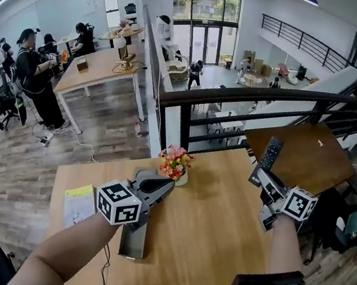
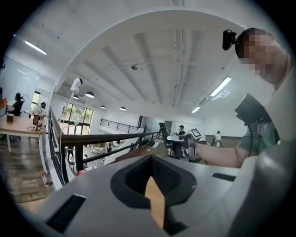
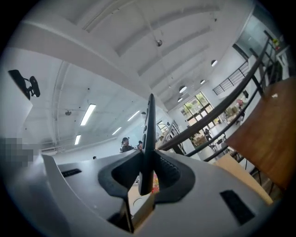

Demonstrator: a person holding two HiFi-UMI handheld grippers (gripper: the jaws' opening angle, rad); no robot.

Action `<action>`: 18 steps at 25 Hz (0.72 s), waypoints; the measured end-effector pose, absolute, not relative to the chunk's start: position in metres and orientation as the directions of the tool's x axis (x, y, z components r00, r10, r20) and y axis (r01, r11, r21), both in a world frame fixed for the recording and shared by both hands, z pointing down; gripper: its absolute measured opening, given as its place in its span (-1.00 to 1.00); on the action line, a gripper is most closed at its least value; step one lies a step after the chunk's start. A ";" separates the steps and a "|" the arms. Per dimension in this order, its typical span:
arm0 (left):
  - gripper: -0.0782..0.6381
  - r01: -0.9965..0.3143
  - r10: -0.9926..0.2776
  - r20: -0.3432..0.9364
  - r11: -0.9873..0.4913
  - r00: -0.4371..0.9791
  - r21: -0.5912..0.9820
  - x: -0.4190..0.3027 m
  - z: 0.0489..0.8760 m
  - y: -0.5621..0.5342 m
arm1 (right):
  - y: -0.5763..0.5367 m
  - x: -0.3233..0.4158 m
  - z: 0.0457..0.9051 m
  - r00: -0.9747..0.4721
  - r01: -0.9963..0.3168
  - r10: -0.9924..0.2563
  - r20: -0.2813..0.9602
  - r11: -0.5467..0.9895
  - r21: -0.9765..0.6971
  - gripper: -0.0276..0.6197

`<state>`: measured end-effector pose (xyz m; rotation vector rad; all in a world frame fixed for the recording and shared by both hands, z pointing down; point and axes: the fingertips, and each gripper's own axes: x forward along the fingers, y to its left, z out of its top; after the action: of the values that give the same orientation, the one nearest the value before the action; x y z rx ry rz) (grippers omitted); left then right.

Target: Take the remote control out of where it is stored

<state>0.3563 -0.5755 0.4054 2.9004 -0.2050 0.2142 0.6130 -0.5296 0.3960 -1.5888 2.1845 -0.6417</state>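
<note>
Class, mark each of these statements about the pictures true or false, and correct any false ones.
1. The right gripper is clamped on the remote control. True.
2. The remote control lies flat on the table. False: it is held clear of the table, with one end between the right gripper's jaws.
3. The left gripper holds the flowers. False: its jaws are together with nothing between them, and the flowers stand on the table just beyond it.
4. A yellow paper lies on the table. True.
</note>
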 end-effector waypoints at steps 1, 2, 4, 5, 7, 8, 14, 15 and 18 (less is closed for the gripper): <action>-0.80 -0.162 -0.120 0.193 -0.962 0.974 0.221 0.374 0.415 -0.583 | -0.540 0.627 0.416 -0.302 -0.764 -0.953 -0.013 0.250 -0.595 -0.63; -0.80 -0.170 -0.118 0.225 -0.959 0.967 0.228 0.389 0.425 -0.589 | -0.548 0.641 0.438 -0.292 -0.748 -0.956 0.013 0.219 -0.627 -0.63; -0.80 -0.182 -0.113 0.269 -0.952 0.956 0.245 0.420 0.440 -0.597 | -0.560 0.671 0.479 -0.264 -0.742 -0.961 0.083 0.147 -0.654 -0.63; -0.80 -0.186 -0.112 0.281 -0.950 0.953 0.251 0.436 0.446 -0.599 | -0.565 0.685 0.494 -0.258 -0.742 -0.960 0.112 0.122 -0.659 -0.63; -0.80 -0.192 -0.112 0.298 -0.948 0.948 0.255 0.470 0.456 -0.604 | -0.576 0.711 0.521 -0.256 -0.734 -0.953 0.161 0.083 -0.674 -0.63; -0.80 -0.192 -0.108 0.306 -0.947 0.946 0.258 0.485 0.462 -0.607 | -0.582 0.722 0.535 -0.256 -0.727 -0.949 0.185 0.063 -0.684 -0.63; -0.80 -0.208 -0.077 0.387 -0.928 0.919 0.310 0.548 0.538 -0.629 | -0.615 0.746 0.627 -0.281 -0.705 -0.906 0.316 -0.029 -0.709 -0.63; -0.80 -0.215 -0.076 0.400 -0.924 0.914 0.317 0.555 0.549 -0.633 | -0.620 0.748 0.639 -0.289 -0.701 -0.898 0.333 -0.038 -0.712 -0.63; -0.80 -0.235 -0.071 0.433 -0.911 0.899 0.340 0.574 0.577 -0.642 | -0.631 0.753 0.673 -0.310 -0.677 -0.874 0.373 -0.072 -0.732 -0.63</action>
<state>0.5742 -0.6421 0.5773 2.6746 -0.2243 0.5897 0.7535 -0.6314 0.6731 -1.6967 1.9767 -1.3255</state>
